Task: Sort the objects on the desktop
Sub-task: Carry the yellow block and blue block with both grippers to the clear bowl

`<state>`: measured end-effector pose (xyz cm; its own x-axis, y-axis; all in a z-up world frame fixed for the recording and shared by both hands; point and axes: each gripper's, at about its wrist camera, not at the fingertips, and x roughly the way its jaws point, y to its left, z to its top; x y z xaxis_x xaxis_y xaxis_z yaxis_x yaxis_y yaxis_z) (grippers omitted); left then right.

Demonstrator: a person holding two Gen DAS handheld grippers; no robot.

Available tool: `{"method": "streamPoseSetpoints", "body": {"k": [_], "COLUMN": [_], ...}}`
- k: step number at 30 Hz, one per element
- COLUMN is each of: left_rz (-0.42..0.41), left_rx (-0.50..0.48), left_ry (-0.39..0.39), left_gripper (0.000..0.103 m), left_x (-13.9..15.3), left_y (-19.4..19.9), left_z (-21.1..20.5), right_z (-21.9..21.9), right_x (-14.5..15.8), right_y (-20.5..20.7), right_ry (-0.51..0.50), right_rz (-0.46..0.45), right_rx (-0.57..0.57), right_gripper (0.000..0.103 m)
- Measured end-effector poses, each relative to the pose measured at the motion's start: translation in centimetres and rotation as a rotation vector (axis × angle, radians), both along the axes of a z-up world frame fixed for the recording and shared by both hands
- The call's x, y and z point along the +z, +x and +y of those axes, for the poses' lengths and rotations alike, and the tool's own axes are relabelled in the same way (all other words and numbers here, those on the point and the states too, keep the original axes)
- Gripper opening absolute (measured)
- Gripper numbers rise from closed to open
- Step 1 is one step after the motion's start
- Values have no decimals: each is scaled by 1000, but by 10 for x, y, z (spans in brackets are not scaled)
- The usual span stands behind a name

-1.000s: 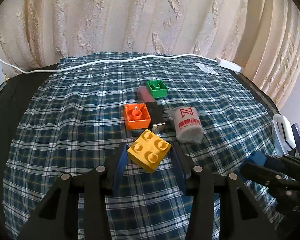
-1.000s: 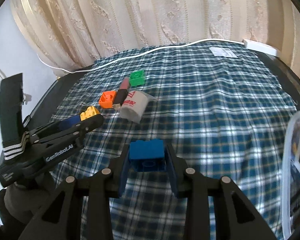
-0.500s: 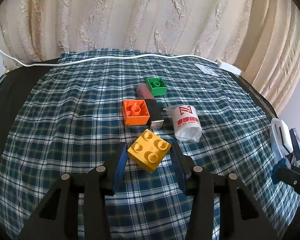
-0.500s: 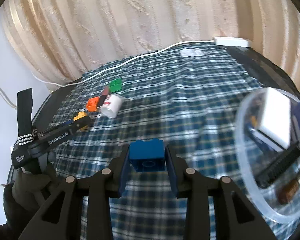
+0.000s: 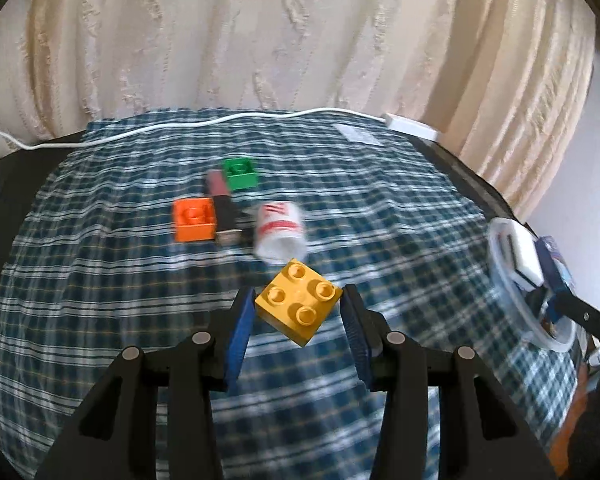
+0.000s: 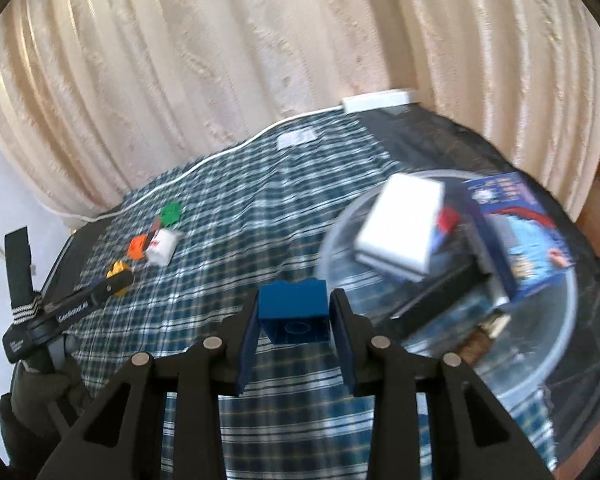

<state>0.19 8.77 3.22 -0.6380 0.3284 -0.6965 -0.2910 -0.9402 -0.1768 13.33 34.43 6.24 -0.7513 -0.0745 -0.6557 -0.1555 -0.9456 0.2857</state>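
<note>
1. Left tongs (image 5: 298, 312) grasping a yellow four-stud plastic brick (image 5: 299, 306), carried clear above the middle of the plaid-clothed counter (image 5: 100, 300).
2. Right tongs (image 6: 293, 316) clenching a dark blue plastic brick (image 6: 293, 307), hovering just beside the rim of a clear round plastic tub (image 6: 556, 344) at the counter's right edge.
3. Step in hand, by judgement: delivering both bricks to the tub.
4. Waiting mid-counter: an orange brick (image 5: 194, 219), a green brick (image 5: 241, 173), a white paper roll (image 5: 281, 230).
5. Next, likely: bringing the blue brick over the tub's opening, clearing the white box (image 6: 400, 226) inside, then releasing.
</note>
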Motion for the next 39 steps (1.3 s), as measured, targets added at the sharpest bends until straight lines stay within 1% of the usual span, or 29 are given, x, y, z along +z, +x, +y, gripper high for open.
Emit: {"method": "streamPoseSetpoints", "body": {"k": [5, 11, 18, 25, 28, 31, 33, 34, 35, 39], "left_rz": [1, -9, -20, -25, -26, -29, -28, -29, -29, -31], "left_rx": [-59, -102, -131, -152, -160, -170, -181, -187, -193, -224], "left_ry": [3, 17, 11, 0, -3, -5, -7, -7, -9, -13], "left_gripper": [47, 47, 47, 47, 47, 47, 47, 47, 47, 47], "left_x": [5, 7, 5, 3, 3, 3, 3, 3, 4, 3], "left_y": [10, 15, 20, 22, 24, 24, 26, 26, 27, 29], "left_z": [27, 48, 65, 79, 85, 91, 97, 100, 104, 117], "right_z": [18, 38, 53, 58, 61, 65, 68, 69, 69, 69], "right_x": [2, -7, -20, -29, -31, -33, -33, -33, -33, -29], "right_y": [11, 18, 22, 20, 18, 18, 19, 20, 20, 23], "right_ry": [10, 6, -8, -13, -30, -44, -49, -49, -47, -32], "right_rz": [10, -15, -44, -59, -65, -63, -58, -55, -51, -30], "right_rx": [-40, -75, -97, -90, -92, -100, -104, -106, -108, -100], "right_gripper": [38, 38, 38, 38, 38, 42, 50, 57, 60, 60]}}
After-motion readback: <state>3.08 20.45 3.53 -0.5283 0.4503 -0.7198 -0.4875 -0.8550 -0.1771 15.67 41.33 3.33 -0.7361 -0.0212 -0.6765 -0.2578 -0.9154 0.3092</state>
